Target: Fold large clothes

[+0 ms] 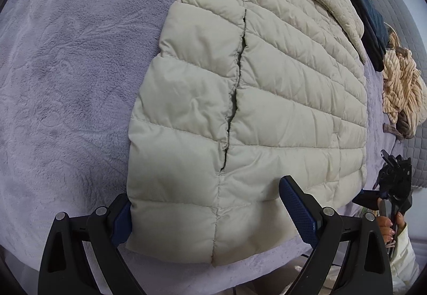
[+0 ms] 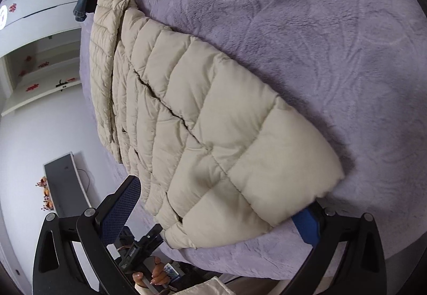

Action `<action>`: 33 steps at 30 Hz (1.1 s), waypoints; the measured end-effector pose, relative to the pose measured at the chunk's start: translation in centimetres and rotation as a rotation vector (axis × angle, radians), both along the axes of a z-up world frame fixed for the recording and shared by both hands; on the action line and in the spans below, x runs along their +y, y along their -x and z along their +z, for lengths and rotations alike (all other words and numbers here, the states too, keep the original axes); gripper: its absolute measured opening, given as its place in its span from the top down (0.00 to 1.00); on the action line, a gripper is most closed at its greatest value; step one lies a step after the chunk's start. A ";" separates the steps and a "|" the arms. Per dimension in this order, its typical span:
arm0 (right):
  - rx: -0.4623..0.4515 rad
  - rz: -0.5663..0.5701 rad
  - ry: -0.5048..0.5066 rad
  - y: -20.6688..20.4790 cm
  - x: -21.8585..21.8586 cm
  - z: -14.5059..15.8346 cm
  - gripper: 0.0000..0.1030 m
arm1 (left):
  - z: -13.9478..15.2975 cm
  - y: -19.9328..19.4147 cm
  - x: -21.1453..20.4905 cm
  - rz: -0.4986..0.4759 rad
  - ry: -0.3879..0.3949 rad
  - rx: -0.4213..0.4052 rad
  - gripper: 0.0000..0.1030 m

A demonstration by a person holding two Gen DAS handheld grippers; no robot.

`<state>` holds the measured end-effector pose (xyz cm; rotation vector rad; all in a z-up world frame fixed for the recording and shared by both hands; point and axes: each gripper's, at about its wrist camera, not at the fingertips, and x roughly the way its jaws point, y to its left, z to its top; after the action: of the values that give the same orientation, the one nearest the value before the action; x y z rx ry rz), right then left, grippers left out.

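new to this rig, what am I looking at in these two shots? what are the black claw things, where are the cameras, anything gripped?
No robot arm: a person holds a two-finger gripper in each hand, each with a fisheye camera looking along its fingers. One picture is from the left gripper, the other from the right gripper. Each view also catches the other hand on its handle. A beige quilted jacket lies partly folded on a purple blanket. Both grippers are open, straddling the jacket's near hem; nothing is clamped yet. Dark jeans and a striped garment wait beyond.
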<state>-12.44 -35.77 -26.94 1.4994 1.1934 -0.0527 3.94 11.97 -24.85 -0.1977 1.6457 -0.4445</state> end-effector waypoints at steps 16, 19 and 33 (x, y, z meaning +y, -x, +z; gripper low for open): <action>0.011 0.029 0.003 -0.8 0.9 0.8 0.73 | 0.9 -0.2 1.6 0.038 0.027 -0.002 0.84; -0.014 0.023 0.013 -0.7 0.4 1.3 0.84 | 1.6 -0.3 1.1 0.020 0.065 -0.006 0.88; -0.139 0.082 0.010 -2.7 0.7 4.8 0.86 | 6.8 -1.5 1.2 -0.035 0.165 -0.093 0.88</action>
<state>-9.69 -35.11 -22.13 1.4202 1.1388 0.0989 5.40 13.12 -18.07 -0.2677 1.5234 -0.6079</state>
